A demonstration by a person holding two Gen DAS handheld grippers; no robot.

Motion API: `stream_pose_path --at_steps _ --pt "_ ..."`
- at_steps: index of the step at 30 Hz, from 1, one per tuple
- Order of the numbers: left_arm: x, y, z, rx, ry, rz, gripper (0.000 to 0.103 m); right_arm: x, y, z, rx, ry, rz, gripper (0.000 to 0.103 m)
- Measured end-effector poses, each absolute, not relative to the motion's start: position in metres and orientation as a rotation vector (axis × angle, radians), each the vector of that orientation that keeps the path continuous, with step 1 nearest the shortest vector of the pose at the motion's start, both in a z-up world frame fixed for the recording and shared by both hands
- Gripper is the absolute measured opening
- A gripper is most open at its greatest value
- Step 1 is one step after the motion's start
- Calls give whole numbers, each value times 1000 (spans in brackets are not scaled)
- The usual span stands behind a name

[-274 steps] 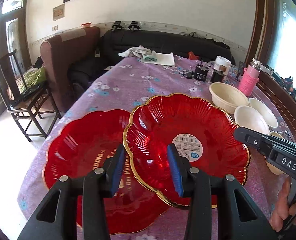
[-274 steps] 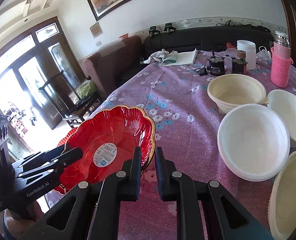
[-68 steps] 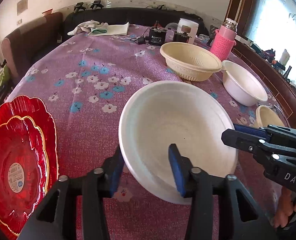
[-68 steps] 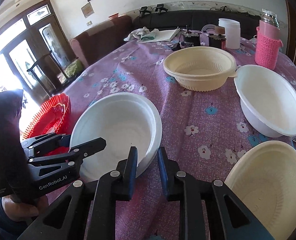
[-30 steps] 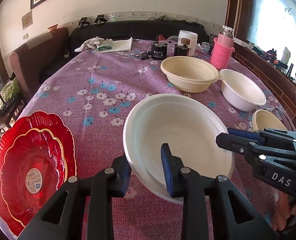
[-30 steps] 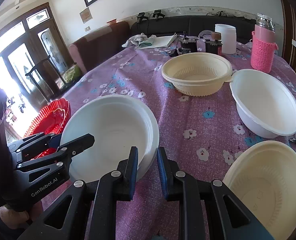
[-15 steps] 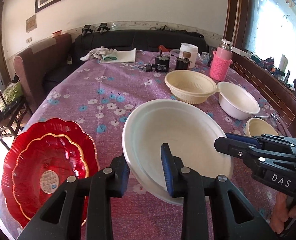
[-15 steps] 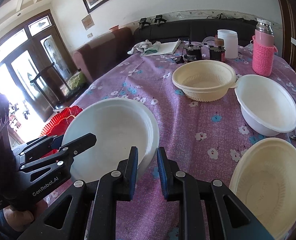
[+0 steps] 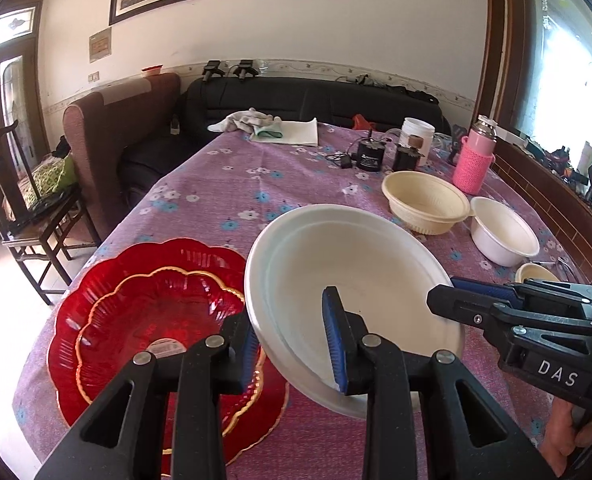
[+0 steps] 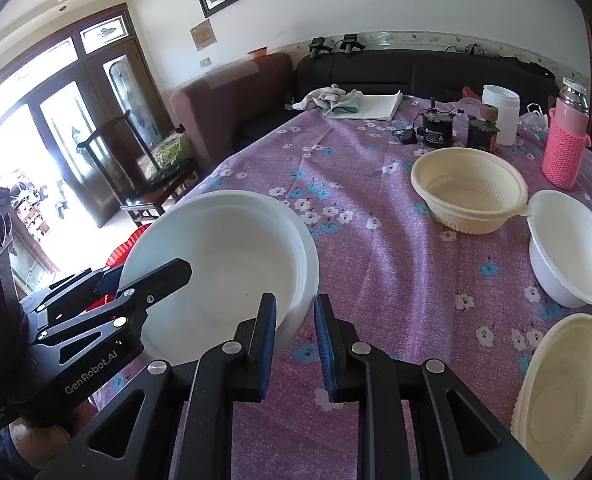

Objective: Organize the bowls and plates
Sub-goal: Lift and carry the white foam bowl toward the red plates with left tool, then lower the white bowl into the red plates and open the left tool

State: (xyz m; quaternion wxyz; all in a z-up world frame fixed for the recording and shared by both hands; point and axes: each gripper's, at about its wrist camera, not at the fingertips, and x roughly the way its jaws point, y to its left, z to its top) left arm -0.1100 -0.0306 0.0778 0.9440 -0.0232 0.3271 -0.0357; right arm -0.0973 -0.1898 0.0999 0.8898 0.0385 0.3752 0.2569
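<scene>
Both claws clamp the large white bowl's rim: the left claw (image 9: 292,344) pinches its near edge, the right claw (image 10: 294,336) its right edge. The large white bowl (image 9: 351,280) hangs tilted above the worktop (image 9: 224,188), just right of the stacked red plates (image 9: 148,312). Beyond it sit a cream bowl (image 9: 423,200) and a small white bowl (image 9: 503,232).

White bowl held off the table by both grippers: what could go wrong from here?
1. The left gripper and the right gripper each pinch only the thin rim of the white bowl; if they drift apart, it may flex or slip free.
2. The bowl hangs tilted beside the stacked red plates; a low pass could clip their scalloped edge.
3. A drop could knock the cream bowl near the table edge.
</scene>
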Motion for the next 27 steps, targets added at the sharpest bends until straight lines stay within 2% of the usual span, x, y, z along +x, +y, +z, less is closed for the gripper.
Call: stream_pose_path --at_steps 13,27 --pt "-123 26 75 -133 659 16 28 -98 -138 108 22 784 609 22" --pt "-122 81 51 -215 704 111 28 -89 -70 87 -52 846 674 22"
